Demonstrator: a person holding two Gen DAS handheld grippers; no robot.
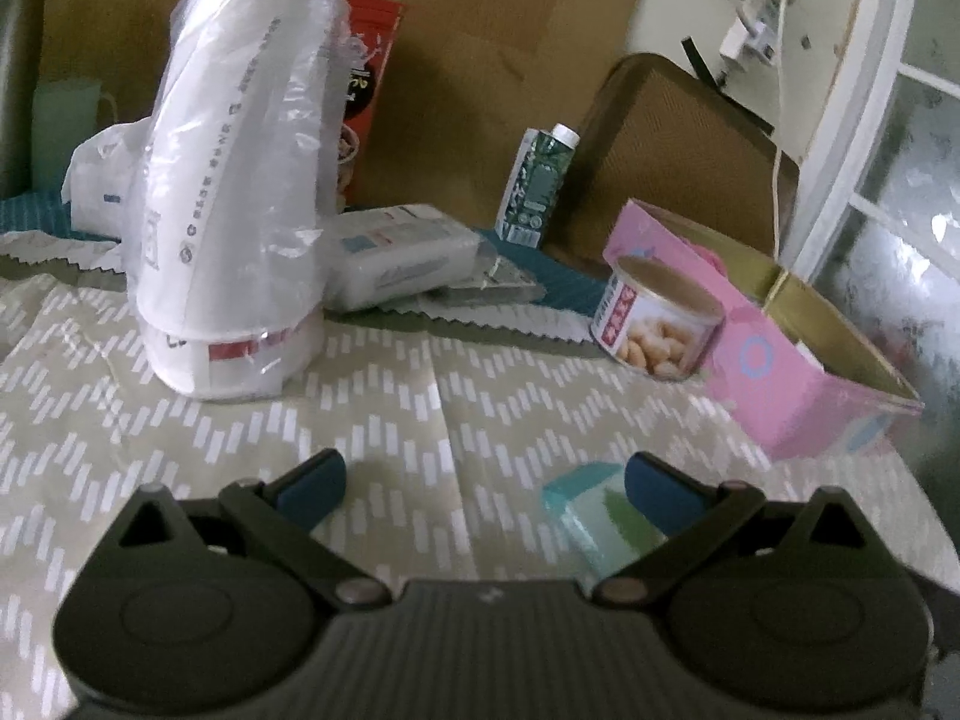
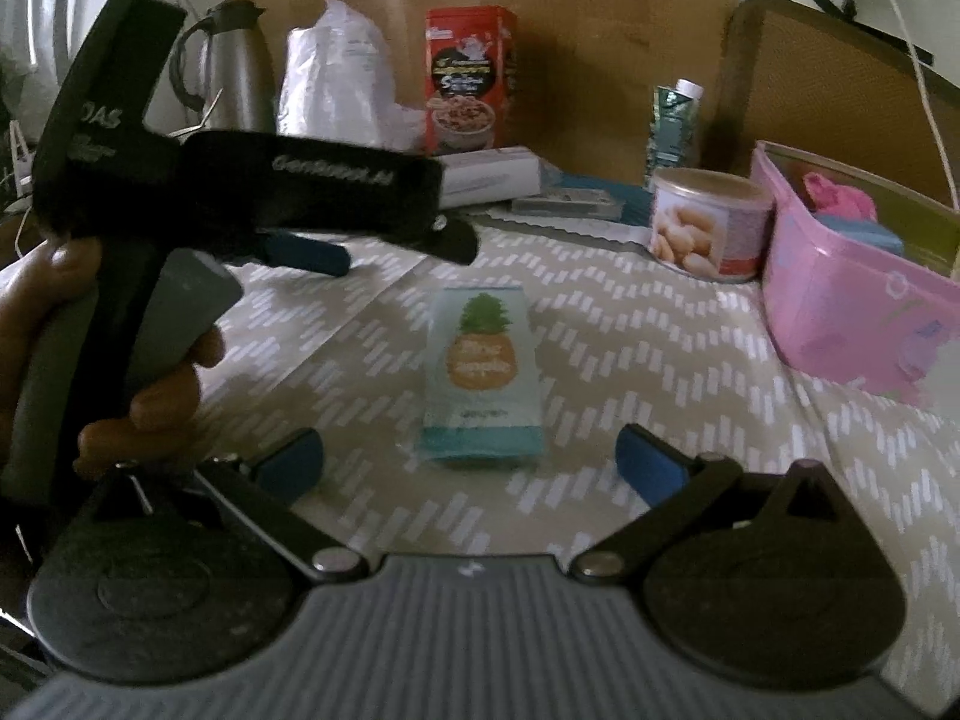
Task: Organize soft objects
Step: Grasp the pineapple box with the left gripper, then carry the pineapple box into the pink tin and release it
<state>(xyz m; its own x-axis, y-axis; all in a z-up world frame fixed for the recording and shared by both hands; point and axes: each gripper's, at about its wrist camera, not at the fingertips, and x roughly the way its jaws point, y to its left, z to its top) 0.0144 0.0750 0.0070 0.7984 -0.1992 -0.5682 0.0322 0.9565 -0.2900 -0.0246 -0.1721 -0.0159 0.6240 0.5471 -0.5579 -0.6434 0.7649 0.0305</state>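
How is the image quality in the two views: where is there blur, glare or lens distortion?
Left wrist view: dim and soft overall; glare on the plastic wrap around the stack of cups; bright window at right; the fisheye bends the window frame. Right wrist view: the pineapple packet is blurred and its small print unreadable; the left gripper looks dark and soft; the corners darken.

A beige chevron-printed cloth table cover [image 2: 630,324] is looking matt and creased. The small pineapple-printed packet [image 2: 483,372] is showing a glossy film wrap. The stack of white paper cups [image 1: 234,210] is sitting in crinkled, shiny clear plastic. The round bean tin [image 2: 708,222] is wearing a smooth paper-like label under a dull metal lid. The pink cardboard box [image 2: 840,312] is looking smooth, its inside golden. The steel jug [image 2: 231,66] is gleaming, and brown cardboard [image 2: 600,30] behind is looking matt
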